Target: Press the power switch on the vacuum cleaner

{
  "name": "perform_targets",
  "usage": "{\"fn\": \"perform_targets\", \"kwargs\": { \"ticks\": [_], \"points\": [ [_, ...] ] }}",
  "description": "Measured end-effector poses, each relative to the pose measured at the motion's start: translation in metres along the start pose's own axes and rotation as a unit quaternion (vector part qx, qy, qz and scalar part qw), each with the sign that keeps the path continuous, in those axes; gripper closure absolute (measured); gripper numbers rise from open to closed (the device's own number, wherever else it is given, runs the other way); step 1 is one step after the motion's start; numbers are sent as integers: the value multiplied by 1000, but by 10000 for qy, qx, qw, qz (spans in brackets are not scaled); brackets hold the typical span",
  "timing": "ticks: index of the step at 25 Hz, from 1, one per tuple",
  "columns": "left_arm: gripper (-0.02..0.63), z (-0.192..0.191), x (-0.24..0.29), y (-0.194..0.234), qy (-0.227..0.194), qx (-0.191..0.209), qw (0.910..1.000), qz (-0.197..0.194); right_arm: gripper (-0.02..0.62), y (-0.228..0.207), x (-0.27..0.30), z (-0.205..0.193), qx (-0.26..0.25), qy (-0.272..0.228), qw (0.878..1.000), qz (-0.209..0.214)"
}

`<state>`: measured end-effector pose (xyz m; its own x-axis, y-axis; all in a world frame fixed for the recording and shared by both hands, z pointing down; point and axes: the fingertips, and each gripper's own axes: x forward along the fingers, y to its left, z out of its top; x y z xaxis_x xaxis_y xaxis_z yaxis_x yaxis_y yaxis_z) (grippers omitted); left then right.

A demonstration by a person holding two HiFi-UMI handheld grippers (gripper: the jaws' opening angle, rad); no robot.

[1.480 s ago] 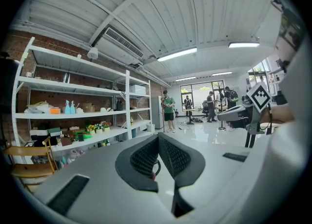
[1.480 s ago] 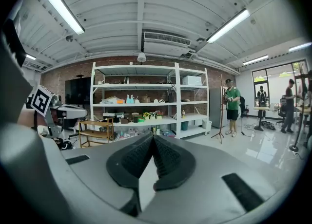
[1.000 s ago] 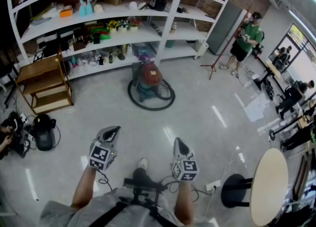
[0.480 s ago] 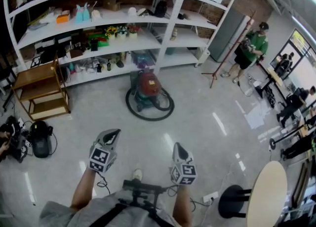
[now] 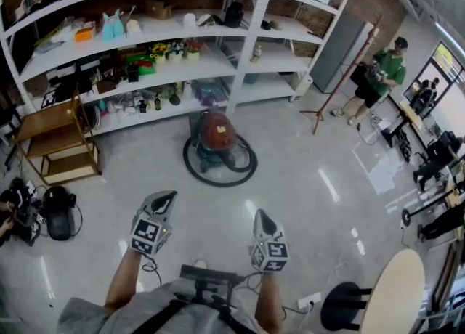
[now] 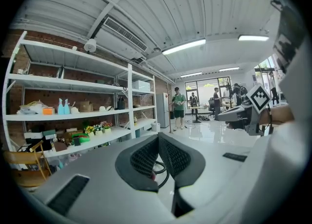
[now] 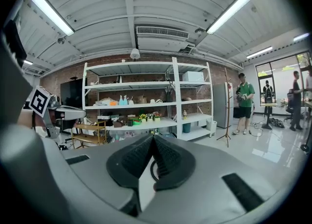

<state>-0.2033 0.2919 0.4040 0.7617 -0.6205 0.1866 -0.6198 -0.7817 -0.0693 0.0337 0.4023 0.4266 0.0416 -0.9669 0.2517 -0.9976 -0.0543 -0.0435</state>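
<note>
Head view: the red vacuum cleaner (image 5: 218, 135) sits lower in the frame than a second ago, so it is nearer. It stands on the floor (image 5: 305, 202) inside the ring of its black hose (image 5: 240, 173), just before the white shelving (image 5: 240, 64). The left claw (image 5: 166, 196) and right claw (image 5: 263, 216) are held as before, side by side at the bottom of the frame, well apart from the vacuum cleaner. Bare floor lies between them and it. A wooden rack (image 5: 51, 140) and a black bag (image 5: 58, 213) are off to the left, a round desk (image 5: 396, 289) at the lower right, and a person in green (image 5: 385, 71) far to the right.

Left gripper view: the left claw (image 6: 158, 138) is pressed together at its tips with nothing pinched. A bit of hose shows through the gap below them. The right claw (image 6: 243, 116) shows alongside.

Right gripper view: the right claw (image 7: 153, 138) is likewise pressed together and empty. The shelving (image 7: 146, 96) is ahead and the person in green (image 7: 246, 103) to the right.
</note>
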Motion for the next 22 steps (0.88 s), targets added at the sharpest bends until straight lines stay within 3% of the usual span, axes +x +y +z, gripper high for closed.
{"fn": "perform_targets", "kwargs": {
  "ticks": [8, 22],
  "points": [
    [600, 10, 57, 1, -9, -63, 10000, 65, 586, -42, 45, 12, -13, -59, 9999, 93],
    [600, 10, 107, 4, 71, 28, 10000, 54, 586, -74, 78, 12, 81, -16, 9999, 117]
  ]
}}
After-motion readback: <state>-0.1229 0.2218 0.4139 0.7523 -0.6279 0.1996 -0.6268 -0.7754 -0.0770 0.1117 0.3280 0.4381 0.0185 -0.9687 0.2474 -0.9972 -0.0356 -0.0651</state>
